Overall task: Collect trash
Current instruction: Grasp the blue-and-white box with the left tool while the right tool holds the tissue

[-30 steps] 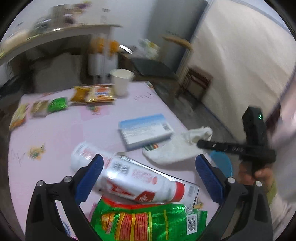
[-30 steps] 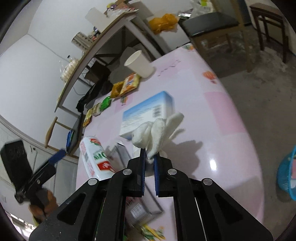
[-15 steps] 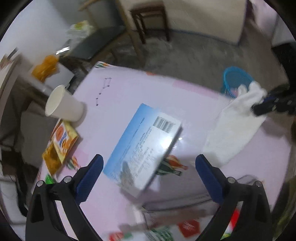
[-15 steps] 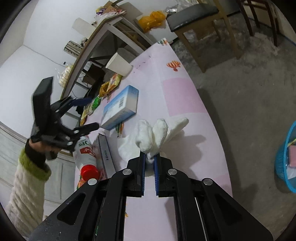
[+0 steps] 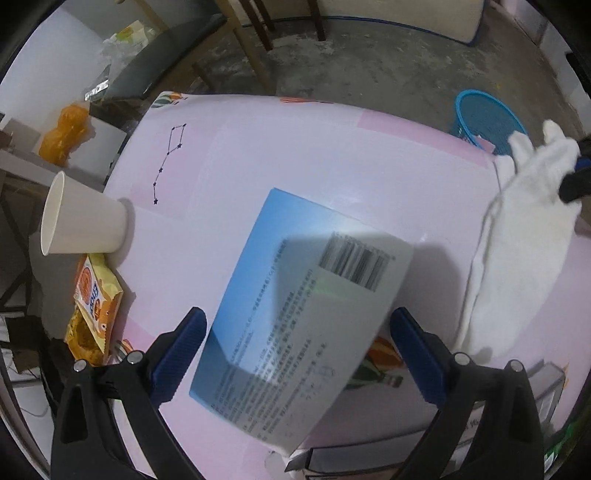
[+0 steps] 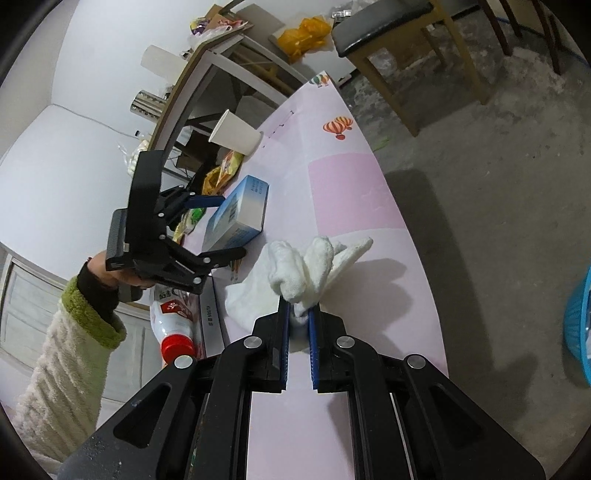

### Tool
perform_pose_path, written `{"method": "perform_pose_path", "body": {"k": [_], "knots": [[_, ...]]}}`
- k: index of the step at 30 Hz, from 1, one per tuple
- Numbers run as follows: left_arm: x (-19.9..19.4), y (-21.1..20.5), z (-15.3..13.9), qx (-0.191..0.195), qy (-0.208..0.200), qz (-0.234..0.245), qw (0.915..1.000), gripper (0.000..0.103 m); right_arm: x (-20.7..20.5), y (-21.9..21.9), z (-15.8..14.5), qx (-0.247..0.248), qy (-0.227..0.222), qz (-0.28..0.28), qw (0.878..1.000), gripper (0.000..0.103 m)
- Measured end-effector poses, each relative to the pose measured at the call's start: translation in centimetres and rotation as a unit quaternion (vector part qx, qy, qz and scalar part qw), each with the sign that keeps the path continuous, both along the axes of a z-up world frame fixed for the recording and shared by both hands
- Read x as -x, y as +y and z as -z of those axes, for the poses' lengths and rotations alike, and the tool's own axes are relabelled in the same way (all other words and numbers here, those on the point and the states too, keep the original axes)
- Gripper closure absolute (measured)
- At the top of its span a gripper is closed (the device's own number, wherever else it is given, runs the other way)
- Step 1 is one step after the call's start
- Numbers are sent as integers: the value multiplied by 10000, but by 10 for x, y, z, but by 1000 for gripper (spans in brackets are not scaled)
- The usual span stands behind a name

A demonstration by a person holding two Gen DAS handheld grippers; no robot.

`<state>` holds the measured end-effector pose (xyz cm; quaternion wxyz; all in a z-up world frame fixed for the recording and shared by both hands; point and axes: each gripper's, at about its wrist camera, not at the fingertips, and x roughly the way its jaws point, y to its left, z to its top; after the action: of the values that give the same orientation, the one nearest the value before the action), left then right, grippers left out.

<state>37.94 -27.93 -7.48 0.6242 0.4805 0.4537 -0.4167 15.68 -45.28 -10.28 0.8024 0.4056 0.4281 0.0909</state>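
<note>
A blue and white carton (image 5: 306, 306) lies flat on the pink table (image 5: 258, 147). My left gripper (image 5: 297, 354) points steeply down over it, open, one pad on each side of the carton's near end without pressing. The right wrist view shows that left gripper (image 6: 231, 227) hovering by the carton (image 6: 240, 214). My right gripper (image 6: 299, 325) is shut on a white cloth glove (image 6: 306, 266), part lifted and part trailing on the table near its right edge. From the left wrist, the glove (image 5: 524, 258) hangs from the right gripper's dark tip.
A blue mesh basket (image 5: 484, 118) stands on the floor beyond the table edge. A paper cup (image 5: 81, 218) and orange snack packets (image 5: 96, 295) sit at the left. A red-capped bottle (image 6: 173, 321) and a silver box (image 6: 210, 321) lie near the person's sleeve. A chair (image 6: 391, 22) stands behind.
My left gripper swung from above the bottle and green packet to the blue carton, tipping downward and sinking closer. My right gripper kept its hold and drew the glove toward the table's right edge.
</note>
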Motion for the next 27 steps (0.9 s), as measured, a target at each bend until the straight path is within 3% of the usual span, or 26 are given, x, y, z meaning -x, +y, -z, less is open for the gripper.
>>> {"method": "perform_pose_path", "body": {"k": [7, 17, 23, 27], "knots": [[-11, 0, 2, 107, 298, -363, 9988, 6, 1, 0, 3, -132, 0, -14, 9999, 94], [-11, 2, -8, 321, 467, -640, 9963, 15, 8, 2, -4, -304, -89, 106, 9994, 95], [-13, 11, -40, 914, 481, -1070, 9889, 17, 10, 5, -12, -369, -118, 206, 9990, 96], [-6, 21, -74, 1604, 405, -1331, 9772, 19, 12, 7, -20, -409, -154, 317, 9985, 96]]}}
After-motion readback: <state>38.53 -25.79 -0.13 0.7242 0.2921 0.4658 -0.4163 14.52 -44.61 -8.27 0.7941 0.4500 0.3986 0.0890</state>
